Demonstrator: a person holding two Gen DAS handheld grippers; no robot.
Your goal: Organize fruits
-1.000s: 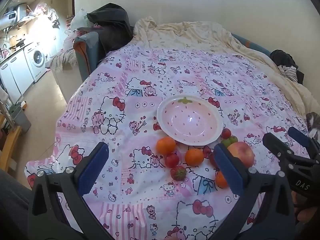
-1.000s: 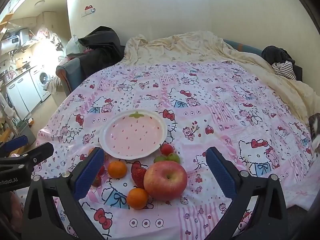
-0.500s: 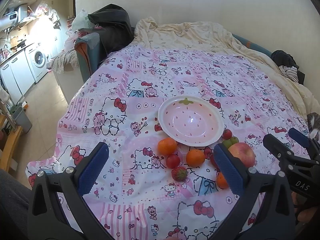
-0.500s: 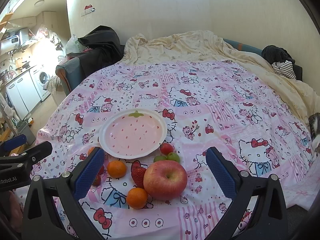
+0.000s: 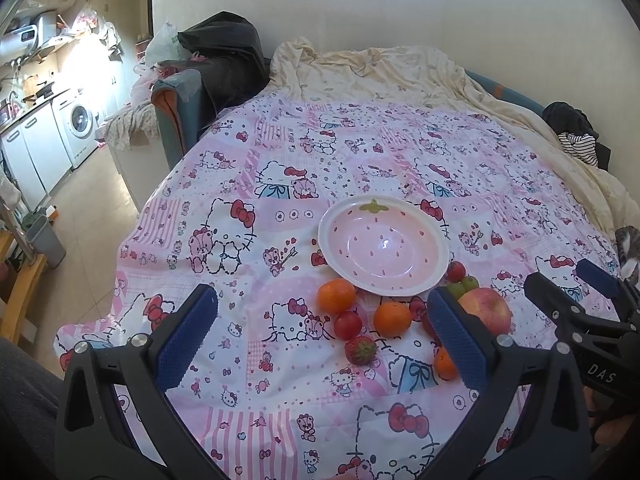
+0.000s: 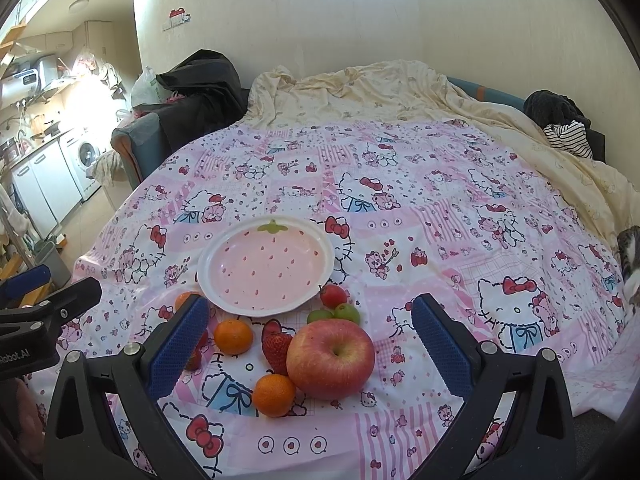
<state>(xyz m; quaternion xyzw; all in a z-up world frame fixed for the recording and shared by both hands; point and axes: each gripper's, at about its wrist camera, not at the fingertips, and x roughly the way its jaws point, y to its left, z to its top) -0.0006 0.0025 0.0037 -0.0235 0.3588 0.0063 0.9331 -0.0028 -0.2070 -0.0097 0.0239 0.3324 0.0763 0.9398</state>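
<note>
Hello Kitty bedspread [image 6: 400,200], cream blanket [image 6: 380,92], washing machine [image 5: 82,128], striped garment [image 6: 568,138].

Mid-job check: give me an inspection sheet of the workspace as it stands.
Surface: pink cartoon-print cloth over a bed.
Job's things: strawberry plate empty; apple, three mandarins, strawberries, green grapes and small red fruits on the cloth beside it.
Clutter: nothing seen.
Grippers: left gripper and right gripper open, holding nothing.
Cables: nothing seen.
Surroundings: cream blanket, dark clothes, washing machine.

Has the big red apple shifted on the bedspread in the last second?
No. The big red apple sits where it did, just in front of the two green grapes near the pink strawberry-pattern plate.
</note>
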